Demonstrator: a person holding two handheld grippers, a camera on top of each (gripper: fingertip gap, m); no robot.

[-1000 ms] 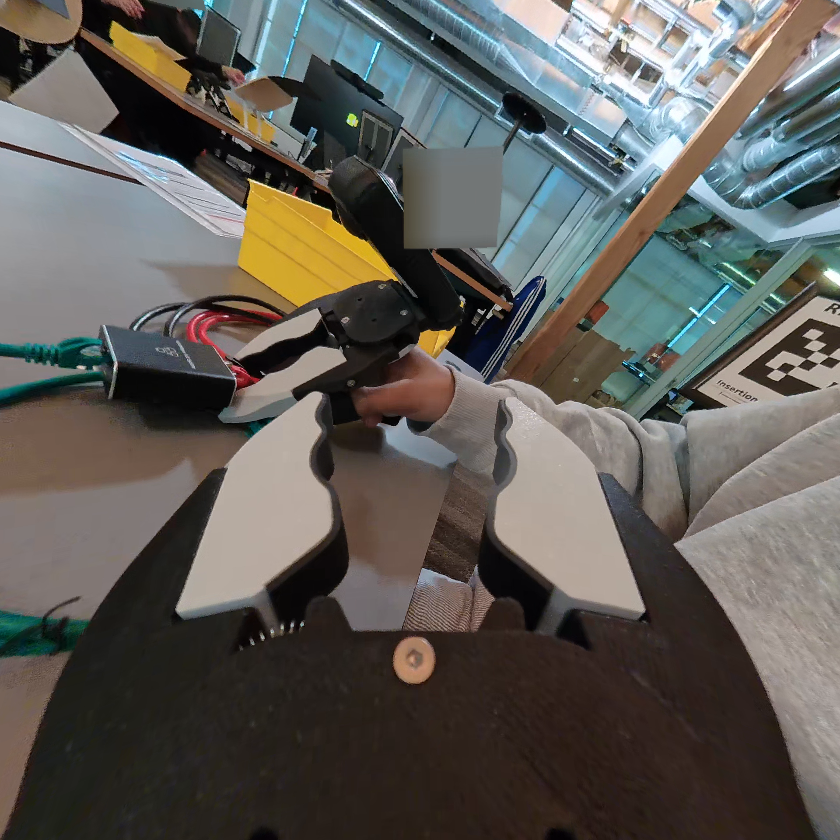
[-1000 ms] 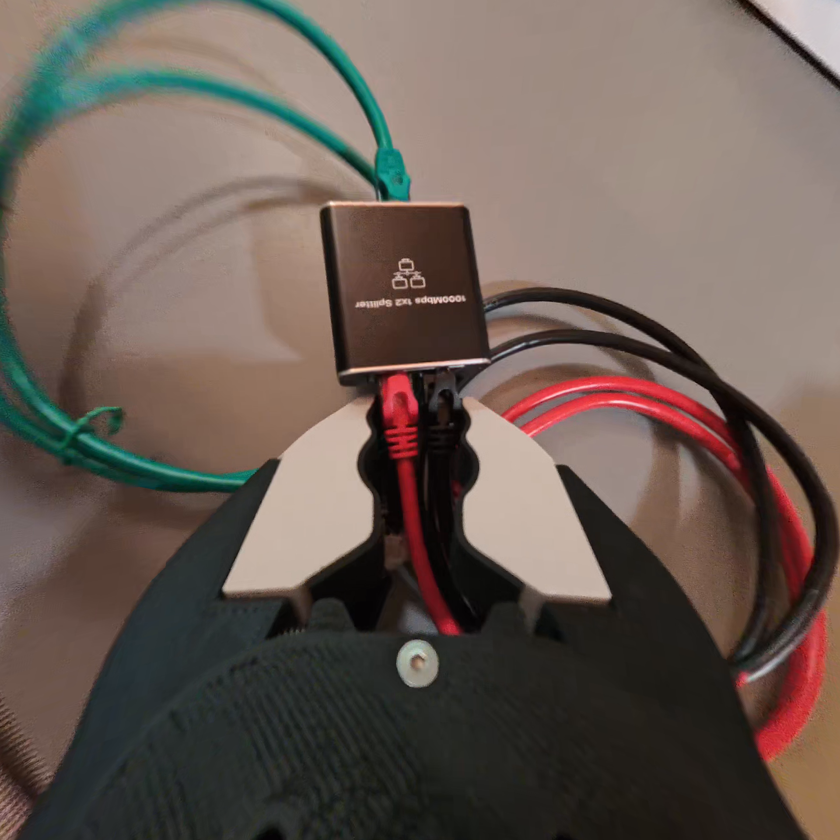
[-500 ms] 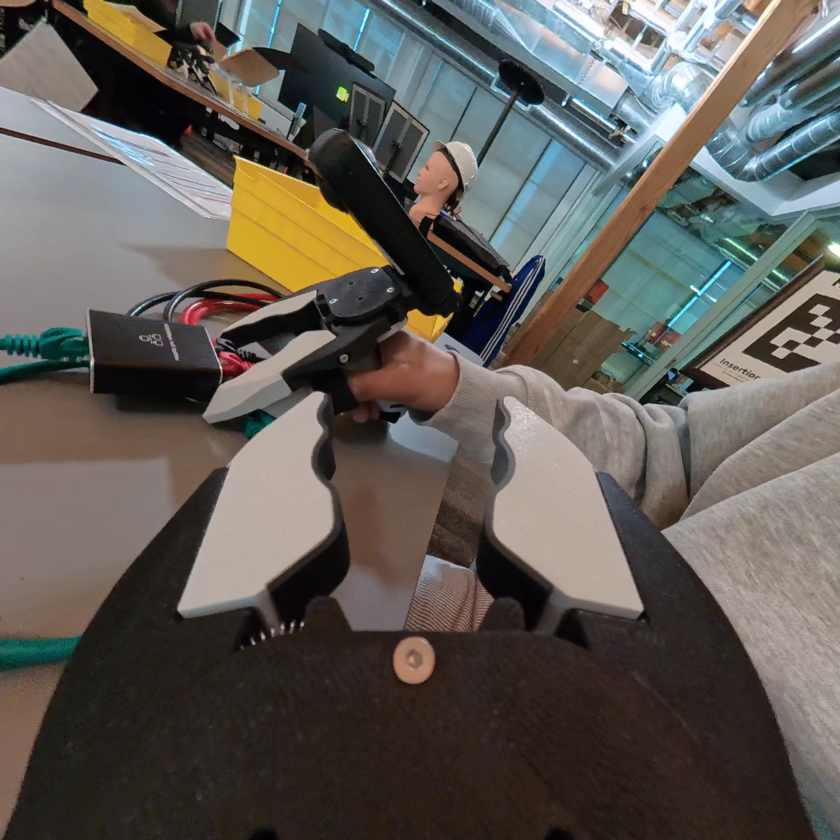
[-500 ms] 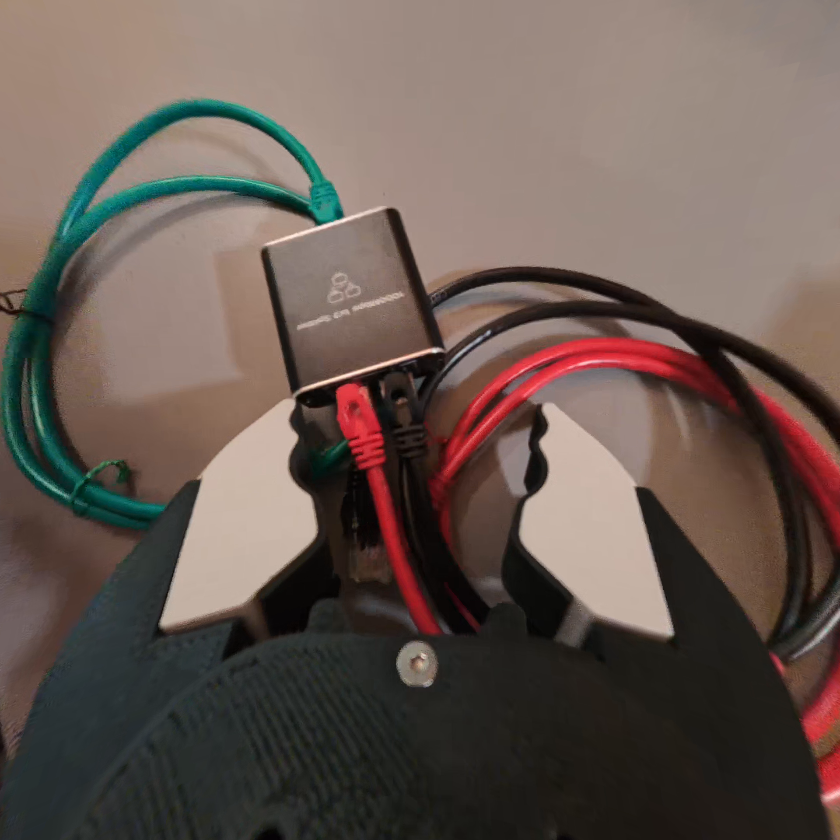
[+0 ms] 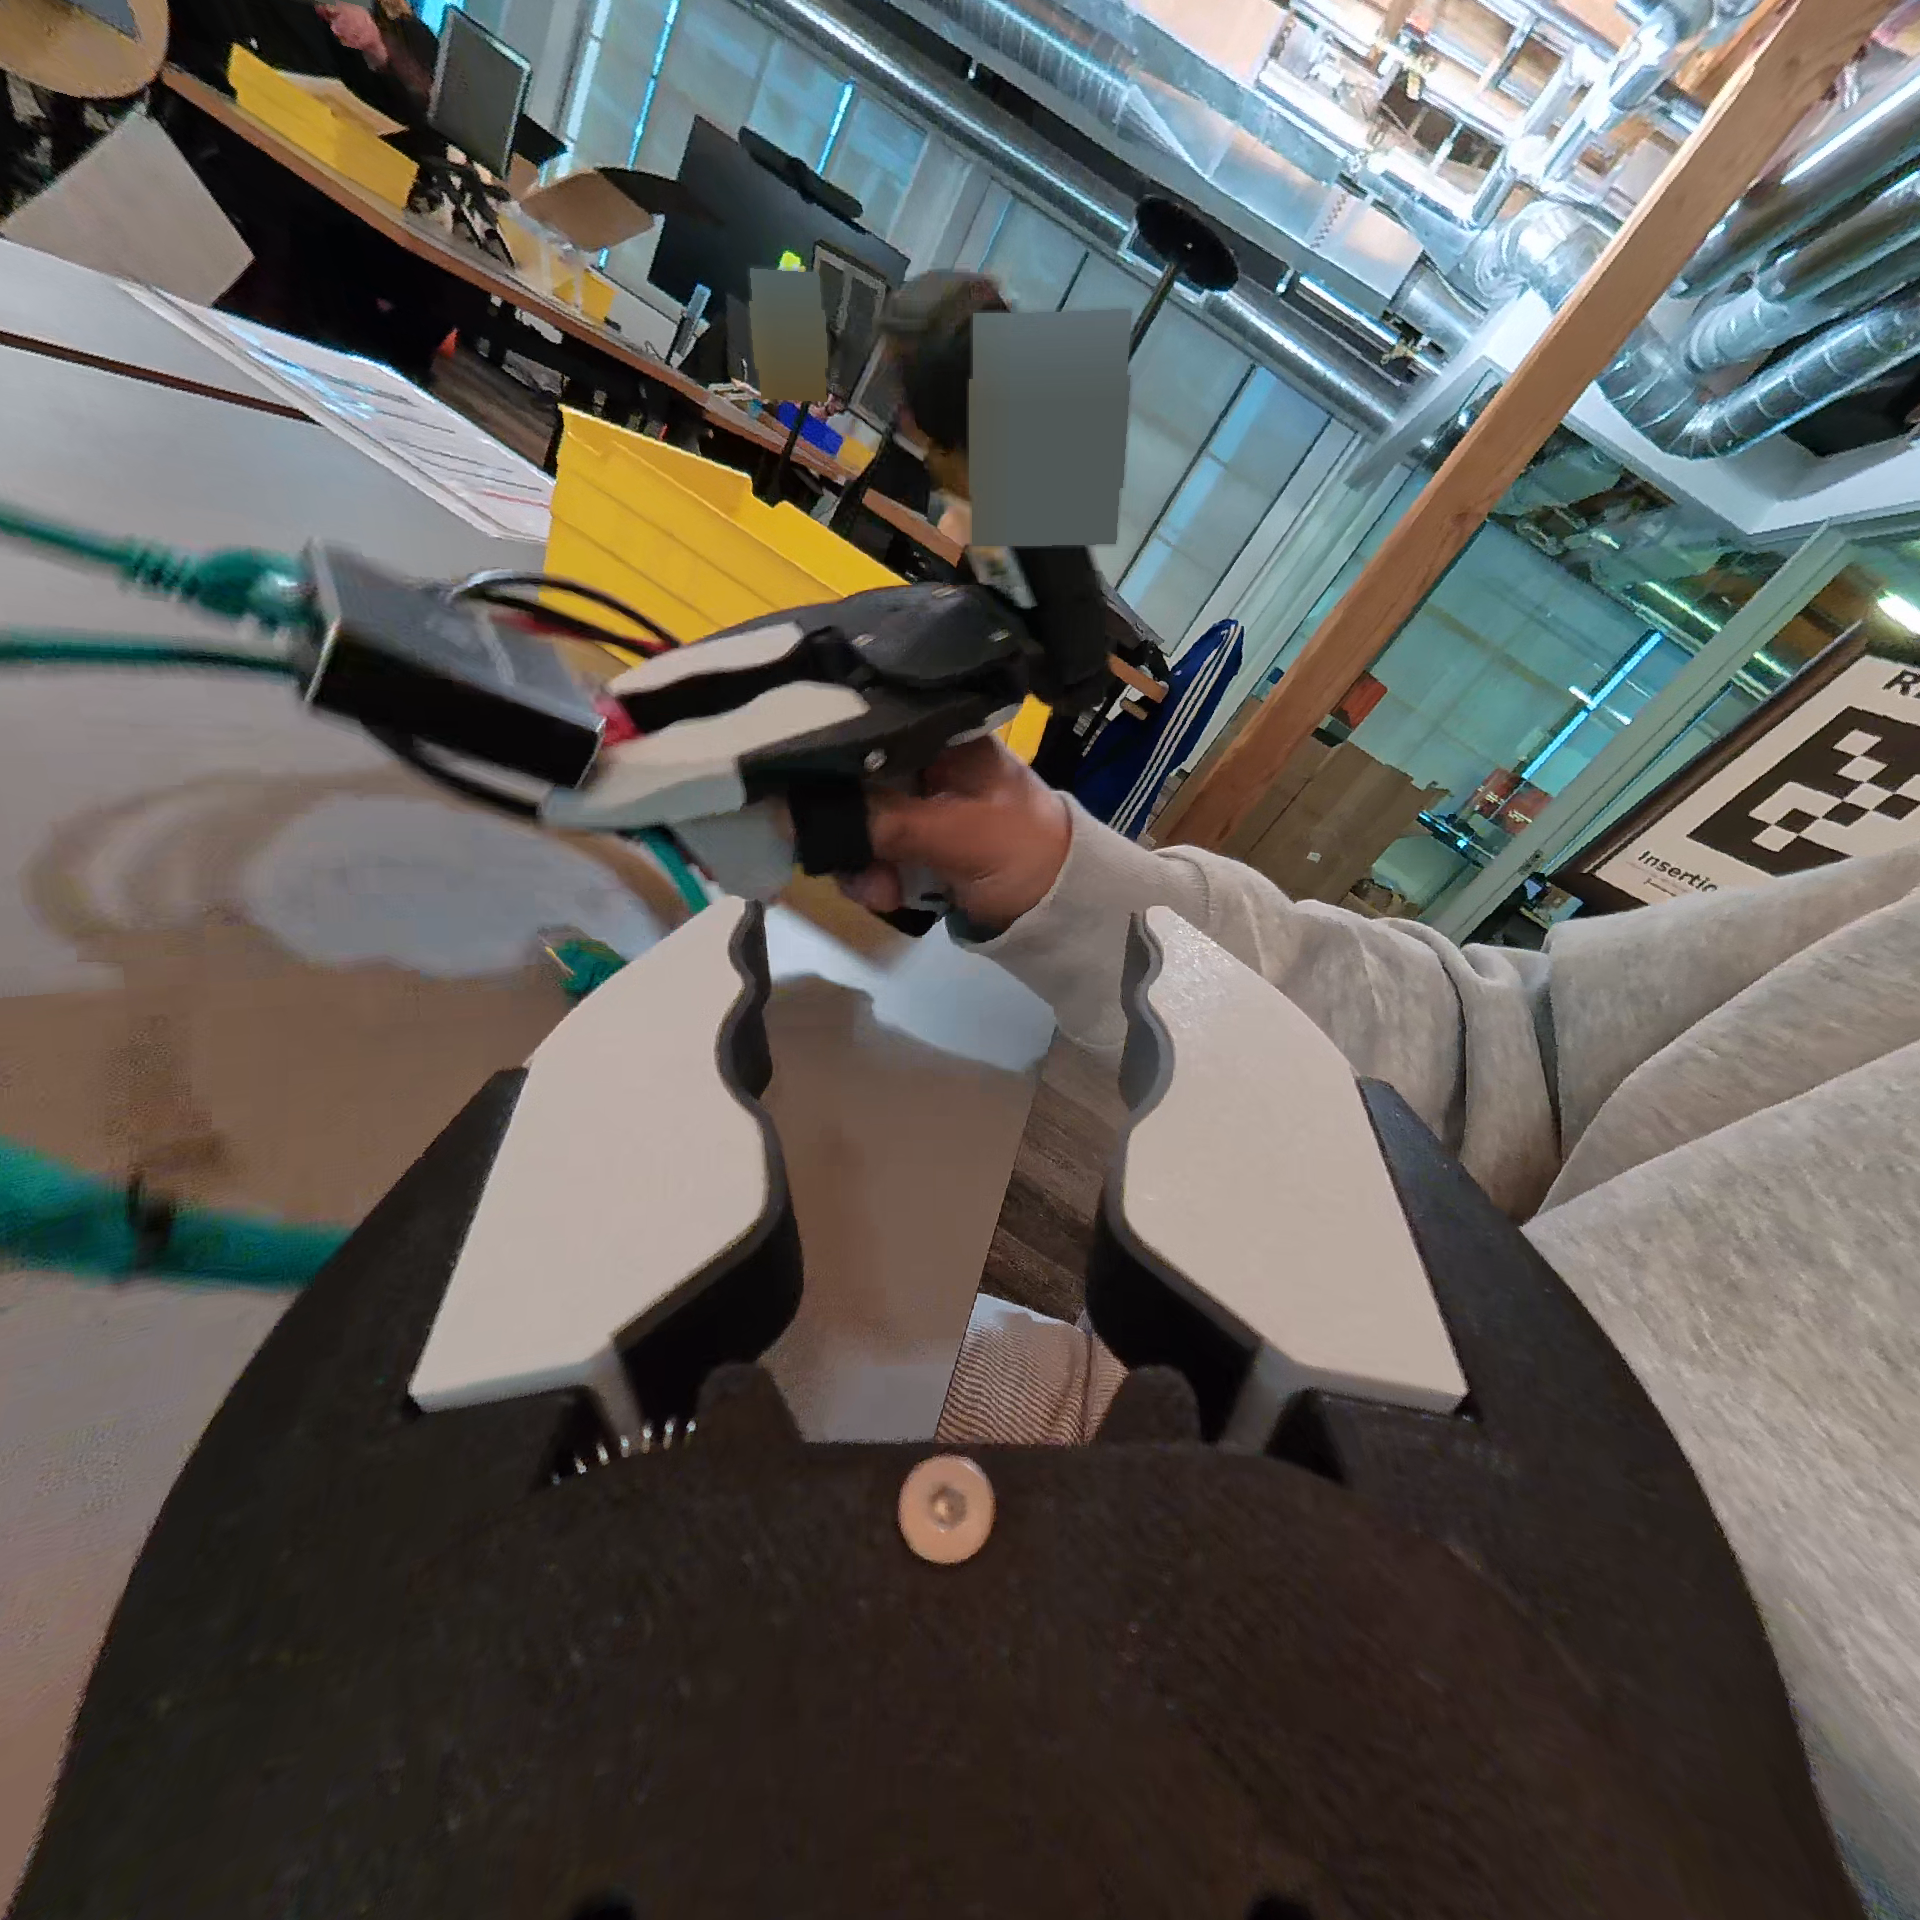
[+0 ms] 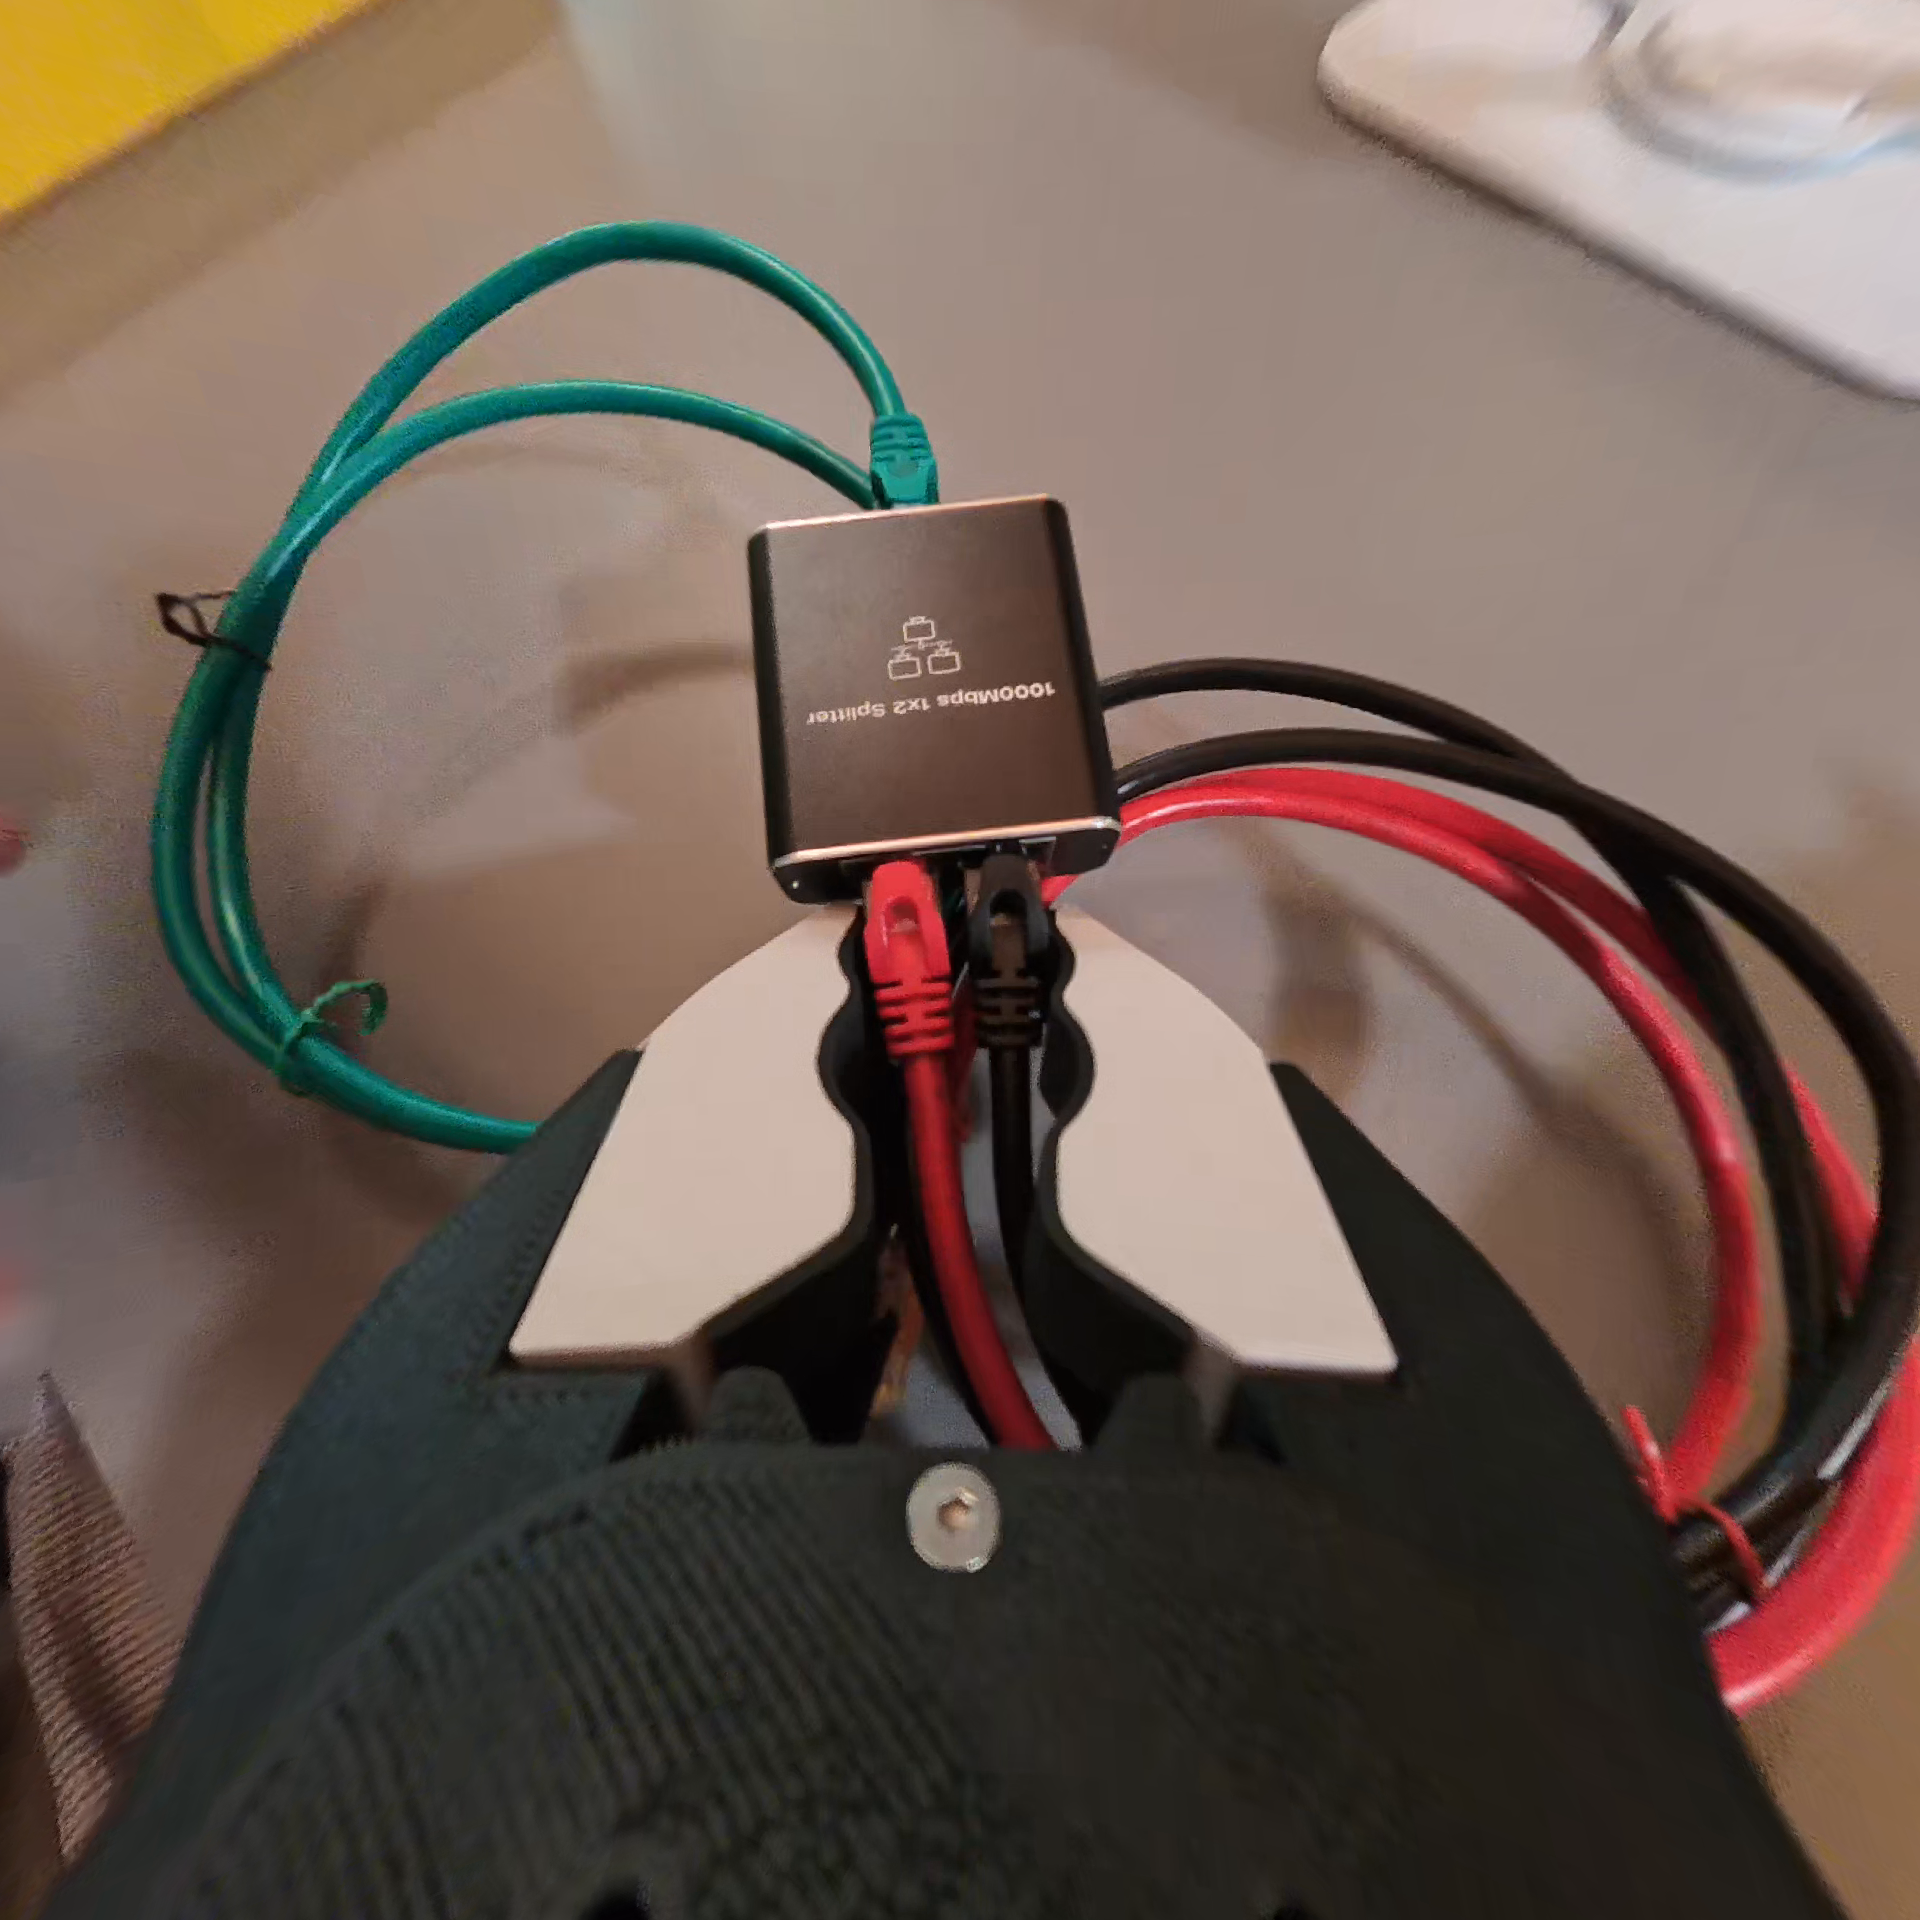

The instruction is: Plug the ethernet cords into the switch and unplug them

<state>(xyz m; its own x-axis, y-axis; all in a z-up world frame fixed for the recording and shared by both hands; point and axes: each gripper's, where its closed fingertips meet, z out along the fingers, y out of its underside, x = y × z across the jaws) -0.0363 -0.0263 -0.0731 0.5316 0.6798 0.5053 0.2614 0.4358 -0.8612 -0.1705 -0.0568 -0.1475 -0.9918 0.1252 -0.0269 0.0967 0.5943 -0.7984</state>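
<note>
The right gripper (image 6: 956,977) is clenched on the red plug (image 6: 912,961) and black plug (image 6: 1006,961), both seated in the black switch (image 6: 925,686) straight ahead along its fingers, lifted above the table (image 6: 1299,436), while the left gripper (image 5: 945,997) hangs released nearby.

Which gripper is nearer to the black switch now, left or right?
Right. The right gripper clamps the red and black plugs at the switch; the left gripper is open, apart from it.

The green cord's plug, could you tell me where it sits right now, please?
In the right wrist view the green cord's plug sits in the far side of the black switch, opposite the red plug.
</note>
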